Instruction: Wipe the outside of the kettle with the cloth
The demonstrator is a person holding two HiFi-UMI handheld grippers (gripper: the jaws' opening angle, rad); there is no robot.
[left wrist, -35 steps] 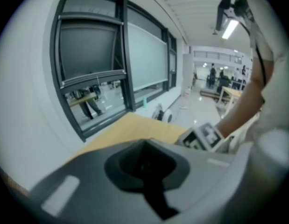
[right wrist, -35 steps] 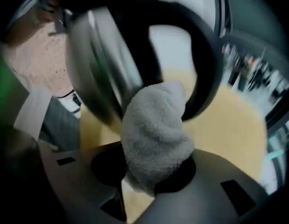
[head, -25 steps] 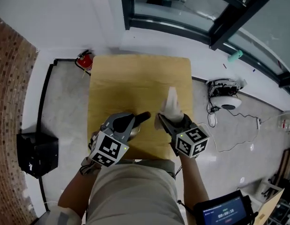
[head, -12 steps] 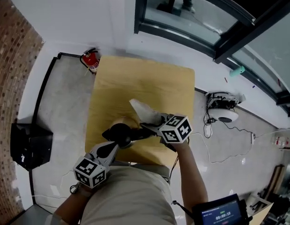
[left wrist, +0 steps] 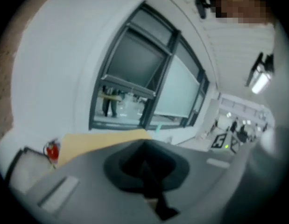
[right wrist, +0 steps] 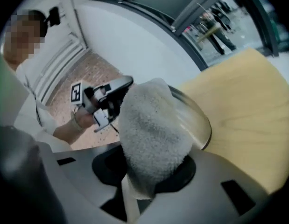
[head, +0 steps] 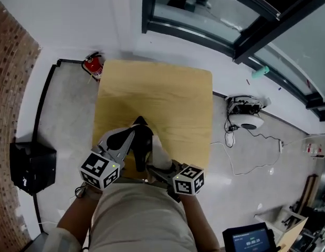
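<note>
You look to be mid-wipe: your left gripper (head: 129,140) has its jaws clamped on the kettle (right wrist: 195,120) by its handle at the near edge of the worktop (head: 162,98), your right gripper (head: 163,168) has its jaws pinching the cloth (right wrist: 151,134) against the steel side, so next sweep it round, pressing steadily.

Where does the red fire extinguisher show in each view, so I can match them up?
Head view: fire extinguisher upper left, against the white wall.
Left gripper view: fire extinguisher lower left, near the picture's edge.
Right gripper view: not in it.
Shared landmark: the wooden table, seen in all three.
</note>
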